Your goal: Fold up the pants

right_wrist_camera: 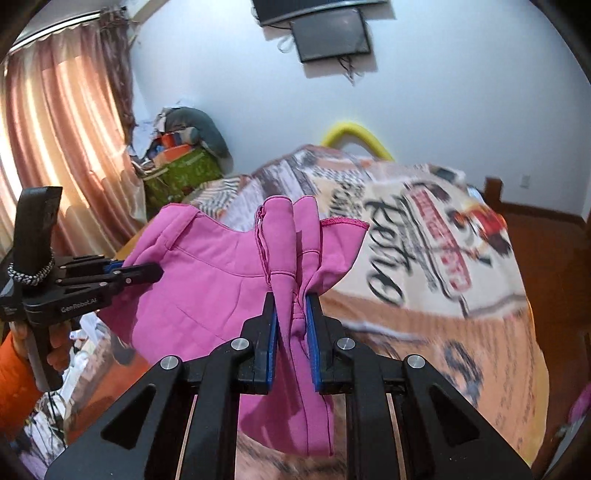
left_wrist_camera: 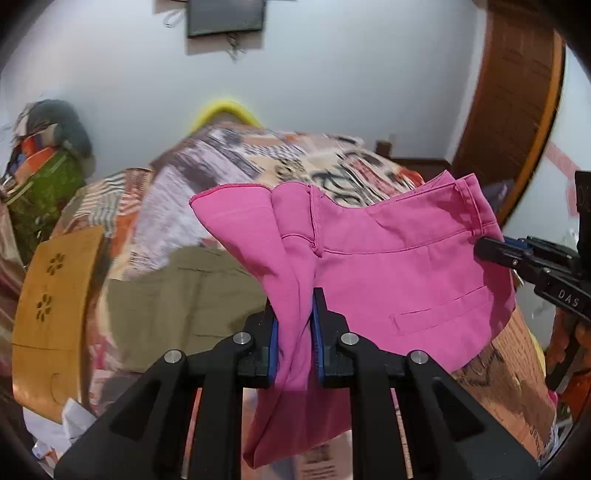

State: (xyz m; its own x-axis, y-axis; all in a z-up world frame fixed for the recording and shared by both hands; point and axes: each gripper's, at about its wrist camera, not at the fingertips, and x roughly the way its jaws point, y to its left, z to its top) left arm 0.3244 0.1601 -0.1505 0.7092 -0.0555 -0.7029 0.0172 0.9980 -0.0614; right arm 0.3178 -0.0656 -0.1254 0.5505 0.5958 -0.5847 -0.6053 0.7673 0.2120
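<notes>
Left gripper pinching a bunched fold of pink pants between blue pads — cloth squeezed tight, hanging below the jaws in a loose tail. Same gripper seen from the right wrist view at far left, black fingers clamped on the garment's edge, gripped by a hand with an orange sleeve beside it.

Pants stretched in the air between the two grippers, lifted off the bed, waistband edge up, a welt pocket showing on the panel toward the right. Fabric sagging slightly in the middle, stitched seam running down into the pinch.

Right gripper likewise pressed on a gathered fold of the pants — blue pads tight against cloth. From the left wrist view, tip of it at far right, biting the waistband corner.

Beneath and behind: bed with printed cover, patchwork of orange, cream and black lettering, blurred. Olive-green garment lying flat on the cover below the pants. Wooden panel with flower cut-outs at left. Pile of bags and clothes in the corner, pink curtain beside it. Yellow curved tube past the far edge of the bed. Dark screen mounted on the pale wall. Wooden door at right.
</notes>
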